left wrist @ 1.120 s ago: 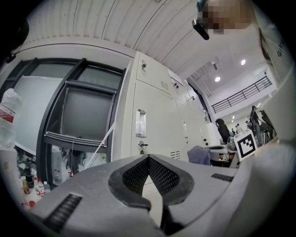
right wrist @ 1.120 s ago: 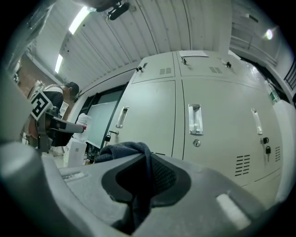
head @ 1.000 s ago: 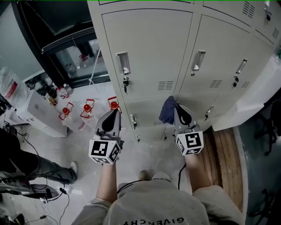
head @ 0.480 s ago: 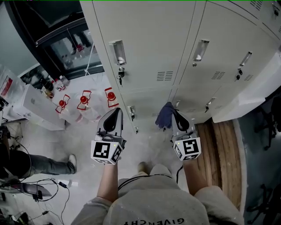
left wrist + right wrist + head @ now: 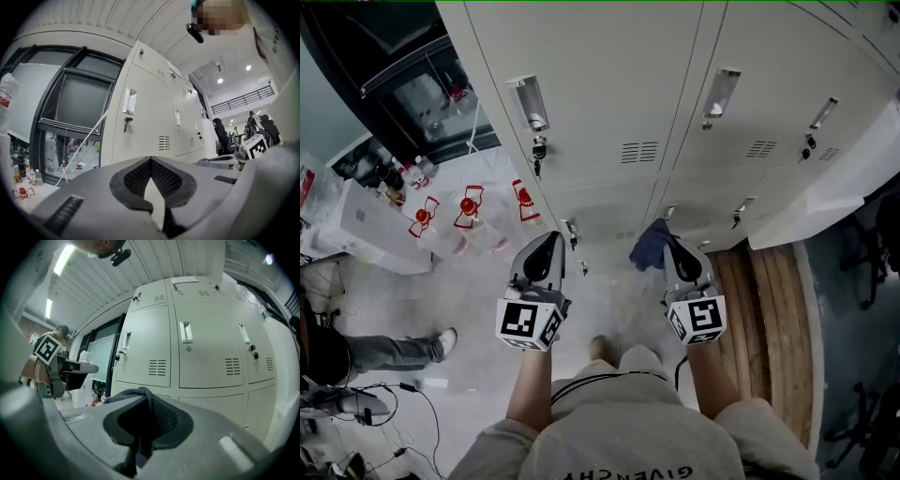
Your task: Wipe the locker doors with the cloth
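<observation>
Grey locker doors (image 5: 609,84) fill the top of the head view, each with a recessed handle and a vent. A dark blue cloth (image 5: 647,246) hangs bunched from my right gripper (image 5: 668,246), which is shut on it low down in front of the bottom row of lockers. In the right gripper view the cloth (image 5: 129,393) drapes over the left jaw, and the locker doors (image 5: 206,348) stand ahead, apart from it. My left gripper (image 5: 548,239) is shut with nothing in it and points at the leftmost locker (image 5: 145,126). In its own view the left gripper (image 5: 151,161) has its jaws meeting.
Several red-labelled water bottles (image 5: 469,206) stand on the floor left of the lockers, beside a white box (image 5: 356,230). A person's leg (image 5: 384,352) and cables (image 5: 403,403) lie at the far left. A wooden platform (image 5: 773,319) runs along the right.
In the head view the lockers have slid up and left. Both grippers sit slightly lower in the frame. The right gripper still holds the cloth; the left stays shut.
</observation>
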A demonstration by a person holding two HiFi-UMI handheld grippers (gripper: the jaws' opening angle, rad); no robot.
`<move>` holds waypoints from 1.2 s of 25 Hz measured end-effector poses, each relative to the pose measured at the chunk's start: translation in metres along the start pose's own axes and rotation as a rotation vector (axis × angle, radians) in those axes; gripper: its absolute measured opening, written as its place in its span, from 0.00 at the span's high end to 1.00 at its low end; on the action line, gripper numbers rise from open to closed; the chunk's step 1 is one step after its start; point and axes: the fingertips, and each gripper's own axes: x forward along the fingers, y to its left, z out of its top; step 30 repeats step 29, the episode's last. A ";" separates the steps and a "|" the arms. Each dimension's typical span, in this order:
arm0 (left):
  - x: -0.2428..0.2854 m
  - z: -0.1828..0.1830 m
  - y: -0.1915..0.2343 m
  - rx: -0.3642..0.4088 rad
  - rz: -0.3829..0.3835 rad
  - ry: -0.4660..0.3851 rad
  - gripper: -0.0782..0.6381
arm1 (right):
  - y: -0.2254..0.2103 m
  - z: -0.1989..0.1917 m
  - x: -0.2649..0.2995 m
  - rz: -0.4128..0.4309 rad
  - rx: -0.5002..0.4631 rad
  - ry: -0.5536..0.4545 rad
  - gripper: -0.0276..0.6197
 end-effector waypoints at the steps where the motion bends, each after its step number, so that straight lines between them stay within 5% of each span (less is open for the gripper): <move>1: 0.001 -0.001 -0.002 0.000 -0.005 0.002 0.90 | -0.002 0.000 -0.001 -0.002 -0.002 0.000 0.92; 30: -0.001 0.002 0.006 -0.008 -0.007 0.001 0.90 | -0.002 0.012 -0.007 -0.032 0.015 -0.016 0.92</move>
